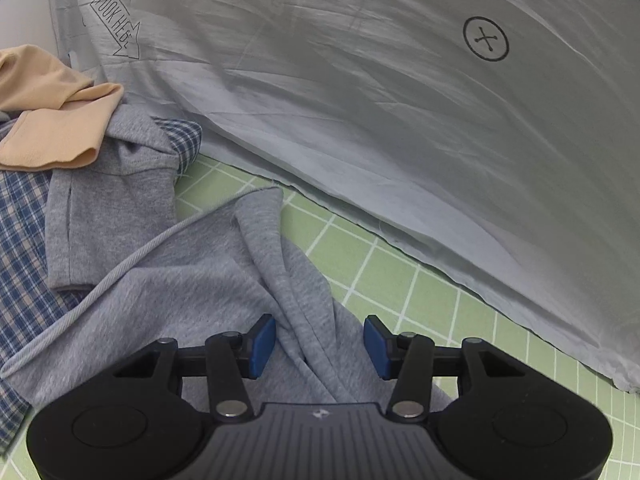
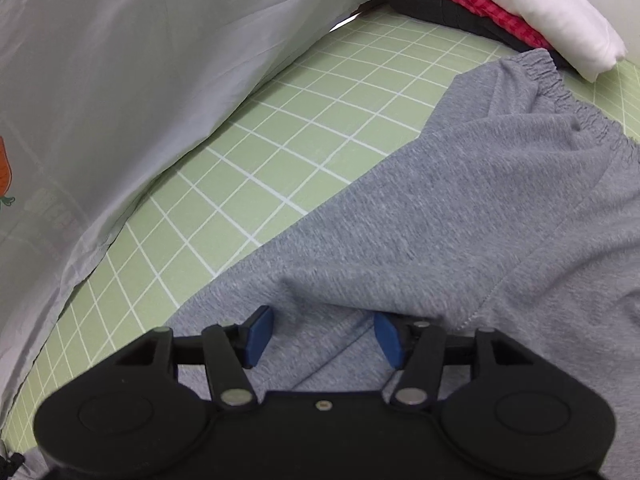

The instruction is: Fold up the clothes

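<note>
Straddling raised folds of the heather-grey jersey sweatpants on the green gridded mat, the left gripper and right gripper have their jaws parted, clamping nothing. Any pinch should gather both layers evenly. Beyond the sweatpants lies a stack of folded clothes.

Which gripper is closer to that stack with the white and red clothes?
The right. The stack lies at the far end of the mat, past the grey trousers under the right gripper. The left gripper faces a different pile; the stack isn't in its view.
</note>
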`<state>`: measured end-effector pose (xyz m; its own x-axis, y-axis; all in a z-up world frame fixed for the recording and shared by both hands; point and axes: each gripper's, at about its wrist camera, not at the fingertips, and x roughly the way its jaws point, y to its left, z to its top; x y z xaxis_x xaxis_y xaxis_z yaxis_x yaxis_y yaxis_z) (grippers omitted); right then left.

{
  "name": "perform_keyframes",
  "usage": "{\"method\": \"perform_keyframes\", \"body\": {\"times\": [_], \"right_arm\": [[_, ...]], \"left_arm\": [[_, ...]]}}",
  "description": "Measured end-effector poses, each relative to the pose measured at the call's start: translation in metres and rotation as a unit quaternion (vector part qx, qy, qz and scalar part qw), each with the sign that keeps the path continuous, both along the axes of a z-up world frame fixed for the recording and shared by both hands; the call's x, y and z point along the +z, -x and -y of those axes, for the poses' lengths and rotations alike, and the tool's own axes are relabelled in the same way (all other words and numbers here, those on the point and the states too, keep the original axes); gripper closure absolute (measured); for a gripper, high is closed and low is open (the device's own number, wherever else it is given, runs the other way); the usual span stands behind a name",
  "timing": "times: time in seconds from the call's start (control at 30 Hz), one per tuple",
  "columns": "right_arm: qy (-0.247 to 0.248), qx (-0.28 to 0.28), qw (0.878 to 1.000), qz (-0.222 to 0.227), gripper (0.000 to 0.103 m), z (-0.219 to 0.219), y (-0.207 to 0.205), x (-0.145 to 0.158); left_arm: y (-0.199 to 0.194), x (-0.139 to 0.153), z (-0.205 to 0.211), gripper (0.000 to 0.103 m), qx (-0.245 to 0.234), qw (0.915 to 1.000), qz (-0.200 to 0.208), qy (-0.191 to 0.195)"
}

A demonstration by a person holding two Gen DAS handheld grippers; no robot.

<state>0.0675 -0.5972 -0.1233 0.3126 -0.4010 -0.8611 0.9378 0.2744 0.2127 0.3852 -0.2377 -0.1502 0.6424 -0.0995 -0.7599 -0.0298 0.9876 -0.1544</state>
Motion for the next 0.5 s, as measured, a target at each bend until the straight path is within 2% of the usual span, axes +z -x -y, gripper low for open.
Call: {"method": "perform_keyframes", "body": {"times": [0.07, 0.13, 0.17, 0.2, 0.27, 0.33, 0.43, 0.5], "right_arm": [[0.013, 0.009, 1.000, -0.015, 0.045, -0.001, -0.003, 0.000], [0.025, 0.019, 0.999, -0.025, 0.054, 0.001, -0.007, 0.000], [0.028, 0.023, 0.999, -0.024, 0.074, 0.002, -0.007, 0.000], [0.026, 0.025, 0.999, -0.021, 0.091, 0.005, -0.006, 0.000], [0.017, 0.020, 1.000, -0.004, 0.096, 0.012, -0.004, 0.000], [0.015, 0.015, 1.000, 0.016, 0.098, 0.019, -0.001, 0.005], [0.044, 0.018, 0.997, 0.053, 0.099, 0.025, 0.005, 0.026], [0.069, 0.021, 0.994, 0.079, 0.100, 0.027, 0.013, 0.049]], "left_arm": [[-0.009, -0.001, 0.001, 0.053, 0.000, 0.9999, 0.003, -0.014], [-0.016, 0.000, 0.002, 0.056, 0.006, 0.9998, 0.003, -0.021], [-0.020, 0.000, 0.002, 0.066, 0.009, 0.9996, 0.004, -0.025], [-0.024, 0.000, 0.001, 0.094, 0.012, 0.9995, 0.003, -0.028], [-0.032, 0.000, -0.003, 0.100, 0.019, 0.9998, -0.003, -0.005], [-0.037, 0.004, -0.007, 0.100, 0.026, 0.9995, 0.003, 0.020], [-0.038, 0.027, -0.004, 0.100, 0.017, 0.9985, 0.038, 0.036], [-0.019, 0.050, -0.012, 0.100, 0.020, 0.9960, 0.068, 0.055]]}}
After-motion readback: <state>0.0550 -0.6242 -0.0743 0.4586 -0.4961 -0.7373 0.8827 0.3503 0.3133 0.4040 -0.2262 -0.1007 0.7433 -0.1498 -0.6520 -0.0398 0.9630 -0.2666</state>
